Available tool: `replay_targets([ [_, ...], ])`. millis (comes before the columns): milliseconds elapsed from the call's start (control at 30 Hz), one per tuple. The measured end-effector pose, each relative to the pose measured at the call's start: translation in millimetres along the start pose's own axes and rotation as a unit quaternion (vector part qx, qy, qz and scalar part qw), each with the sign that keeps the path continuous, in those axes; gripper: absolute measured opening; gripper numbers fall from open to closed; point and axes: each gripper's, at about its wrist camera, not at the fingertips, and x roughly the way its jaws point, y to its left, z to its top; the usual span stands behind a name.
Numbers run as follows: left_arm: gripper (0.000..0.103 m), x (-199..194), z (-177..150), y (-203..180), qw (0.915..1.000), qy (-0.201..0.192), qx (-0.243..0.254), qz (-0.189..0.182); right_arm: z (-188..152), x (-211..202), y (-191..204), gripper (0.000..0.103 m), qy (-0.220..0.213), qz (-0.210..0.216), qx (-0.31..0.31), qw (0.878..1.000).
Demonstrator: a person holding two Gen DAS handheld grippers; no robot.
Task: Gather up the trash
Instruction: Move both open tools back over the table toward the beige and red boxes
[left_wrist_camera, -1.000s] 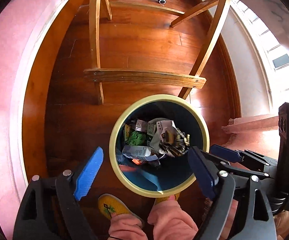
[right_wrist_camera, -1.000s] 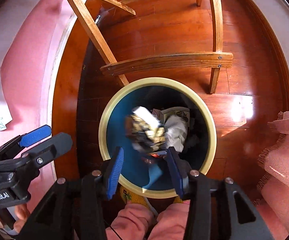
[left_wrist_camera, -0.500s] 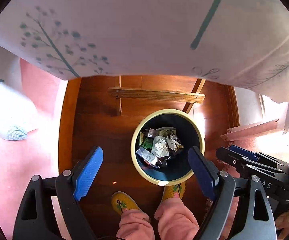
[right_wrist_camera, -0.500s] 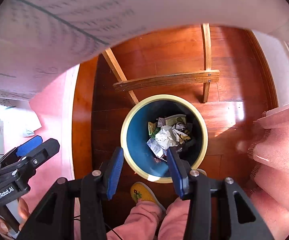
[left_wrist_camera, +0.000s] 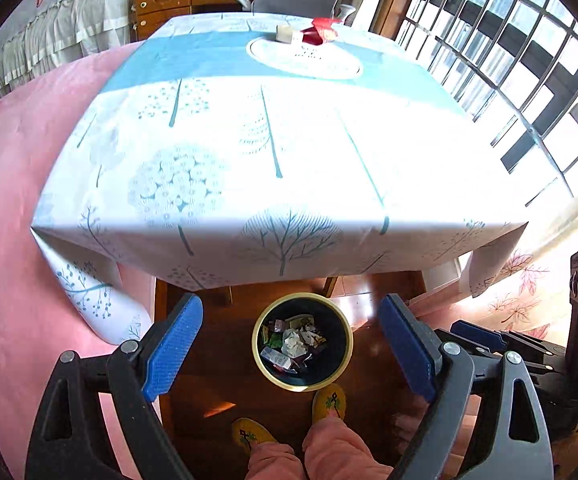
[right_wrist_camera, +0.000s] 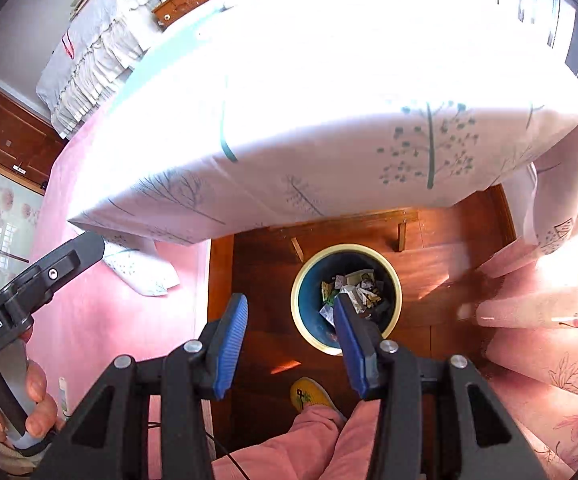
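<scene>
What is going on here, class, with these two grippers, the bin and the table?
A person is collecting trash with a handheld gripper in each hand. The bin on the wooden floor, by the person's yellow slippers, already holds crumpled wrappers. The left gripper is opening with nothing between its jaws; the right gripper is open and empty. Both look over the cloth-covered table, where a red packet lies at the far end.

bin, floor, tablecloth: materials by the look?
Bin: likely plastic, smooth dark blue wall, cream rim.
Floor: glossy reddish wood boards, with plank seams and sun glare.
Tablecloth: thin printed sheet, fabric or vinyl unclear; folds stiffly at the corners.
</scene>
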Motion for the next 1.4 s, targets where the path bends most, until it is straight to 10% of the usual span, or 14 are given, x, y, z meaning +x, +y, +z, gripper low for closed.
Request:
replay_targets([
  [733, 0.089, -84, 125, 6, 0.9966, -0.068, 0.009, 0.045, 143, -112, 30, 0.045, -0.133, 0.055, 0.04, 0.989],
  [1400, 0.089, 111, 351, -15, 0.989, -0.03, 0.065, 0.129, 442, 43, -20, 0.047, 0.0, 0.135, 0.057, 0.989],
])
